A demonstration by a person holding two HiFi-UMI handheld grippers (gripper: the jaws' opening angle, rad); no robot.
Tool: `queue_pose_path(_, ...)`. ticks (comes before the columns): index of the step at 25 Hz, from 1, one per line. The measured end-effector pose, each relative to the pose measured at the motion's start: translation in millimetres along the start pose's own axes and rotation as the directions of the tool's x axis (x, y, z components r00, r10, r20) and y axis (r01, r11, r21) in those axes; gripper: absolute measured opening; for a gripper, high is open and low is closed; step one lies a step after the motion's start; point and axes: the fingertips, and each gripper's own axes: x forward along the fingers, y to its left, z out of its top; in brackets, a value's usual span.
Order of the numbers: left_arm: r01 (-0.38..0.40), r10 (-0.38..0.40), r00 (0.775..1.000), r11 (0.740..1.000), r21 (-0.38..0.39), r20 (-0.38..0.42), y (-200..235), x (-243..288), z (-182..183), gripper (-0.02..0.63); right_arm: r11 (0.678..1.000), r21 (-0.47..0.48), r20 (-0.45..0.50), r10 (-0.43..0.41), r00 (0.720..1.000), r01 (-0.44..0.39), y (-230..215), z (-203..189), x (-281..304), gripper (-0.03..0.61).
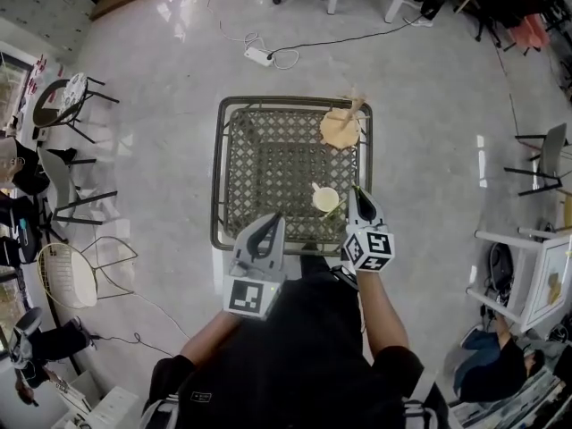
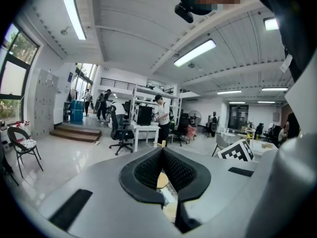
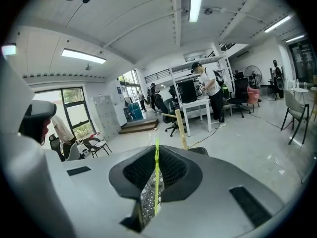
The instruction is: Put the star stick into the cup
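Star stick (image 3: pixel 156 182) clamped in right gripper (image 1: pixel 358 195), lined up along jaws. Right gripper seen just right of cup (image 1: pixel 326 200). Left gripper (image 1: pixel 275 223) closed, empty, farther off cup's left.

Right gripper (image 3: pixel 156 151): jaws closed on a thin yellow-green stick (image 3: pixel 156 182). The stick runs near upright down the centre of the frame, its top end poking just above the jaw tips. Low in the gap between the jaws, a patch of woven mesh tabletop (image 3: pixel 146 202) shows. Just right of centre, beyond the jaws, a pale wooden rod (image 3: pixel 182 128) stands slightly tilted. Background: a person (image 3: pixel 208 90) beside a white desk (image 3: pixel 195 105), upper right; a chair (image 3: pixel 95 145) at left; a ceiling light strip (image 3: pixel 196 1) at top.
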Motion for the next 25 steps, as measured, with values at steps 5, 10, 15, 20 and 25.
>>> queue_pose_path(5, -0.025, 0.025, 1.000, 1.000, -0.009, -0.002, -1, 18, 0, 0.017, 1.000, 0.015, -0.034, 0.018, 0.999, -0.017, -16, -11, 27, 0.021)
queue_pose_path(10, -0.051, 0.051, 0.999, 0.998, -0.027, -0.018, 1, 32, -2, 0.017, 0.999, 0.016, -0.070, 0.039, 0.997, -0.038, -24, -25, 54, 0.021)
queue_pose_path(15, -0.076, 0.075, 0.997, 0.996, -0.036, -0.036, 1, 44, -7, 0.017, 0.998, 0.028, -0.133, 0.067, 0.989, -0.064, -35, -55, 75, 0.021)
queue_pose_path(20, -0.092, 0.091, 0.995, 0.995, -0.036, -0.040, 5, 53, -7, 0.017, 0.996, 0.048, -0.193, 0.083, 0.978, -0.075, -42, -79, 92, 0.021)
queue_pose_path(25, -0.104, 0.102, 0.993, 0.994, -0.037, -0.052, 6, 60, -6, 0.017, 0.994, 0.060, -0.246, 0.101, 0.964, -0.089, -47, -90, 105, 0.021)
